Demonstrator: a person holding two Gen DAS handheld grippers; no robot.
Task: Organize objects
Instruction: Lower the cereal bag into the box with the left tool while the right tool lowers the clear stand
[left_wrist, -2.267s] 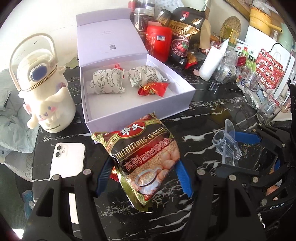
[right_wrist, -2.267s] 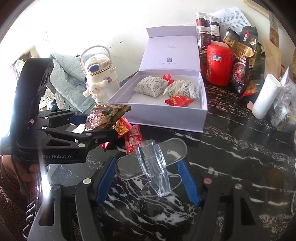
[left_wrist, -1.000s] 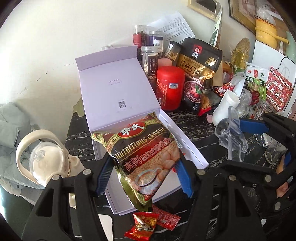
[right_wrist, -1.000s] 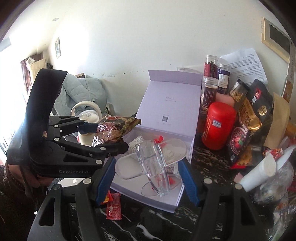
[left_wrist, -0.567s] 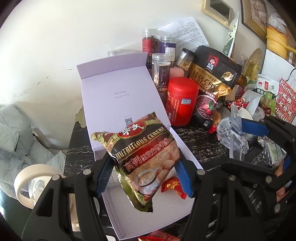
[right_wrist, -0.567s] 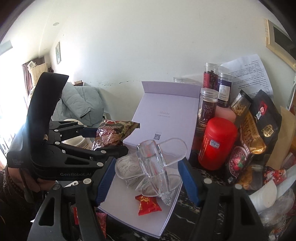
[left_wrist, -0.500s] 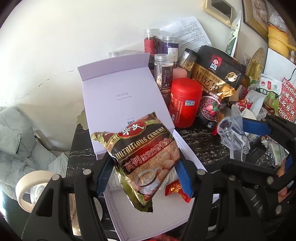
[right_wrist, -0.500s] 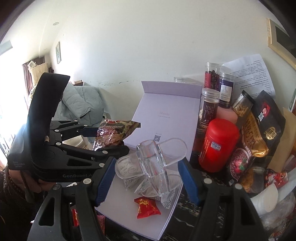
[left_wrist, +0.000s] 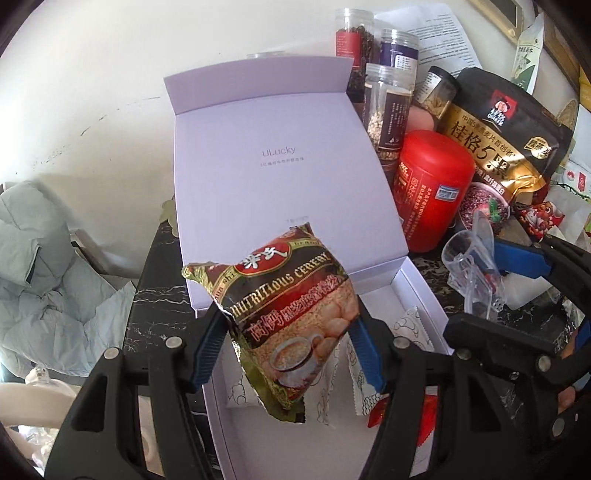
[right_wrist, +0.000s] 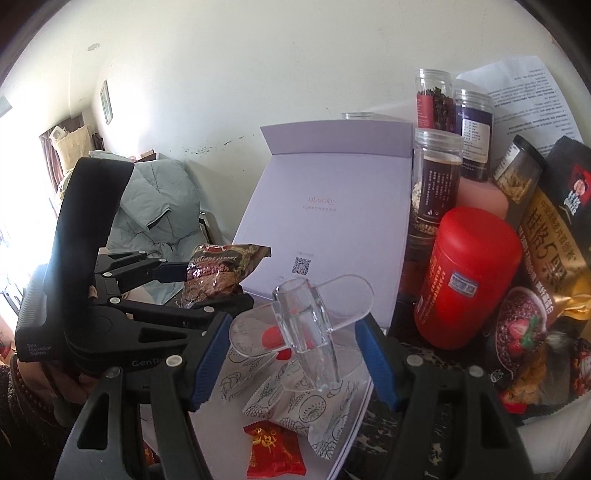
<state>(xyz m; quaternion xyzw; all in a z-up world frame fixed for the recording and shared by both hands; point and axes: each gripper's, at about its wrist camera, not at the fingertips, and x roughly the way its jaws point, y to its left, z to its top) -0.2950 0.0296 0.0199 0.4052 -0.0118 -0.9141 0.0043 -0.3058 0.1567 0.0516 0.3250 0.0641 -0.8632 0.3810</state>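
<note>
Step in hand, by my reading: carry to open lilac cardboard box (left_wrist: 280, 192). Left gripper (left_wrist: 286, 350) clamped on brown foil cereal sachet (left_wrist: 288, 317), above box tray. Right gripper (right_wrist: 297, 354) clamped on clear plastic scoop (right_wrist: 306, 328), also above tray. Next: lower, spread jaws, release inside beside white patterned packets (right_wrist: 295, 402).

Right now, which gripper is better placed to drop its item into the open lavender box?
Left gripper: its brown cereal packet hangs above the lavender box, beside the wrapped pastries.

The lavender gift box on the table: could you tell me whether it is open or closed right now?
Open. The lavender gift box has its lid tipped up and back against the wall, and white patterned packets lie exposed inside.
</note>
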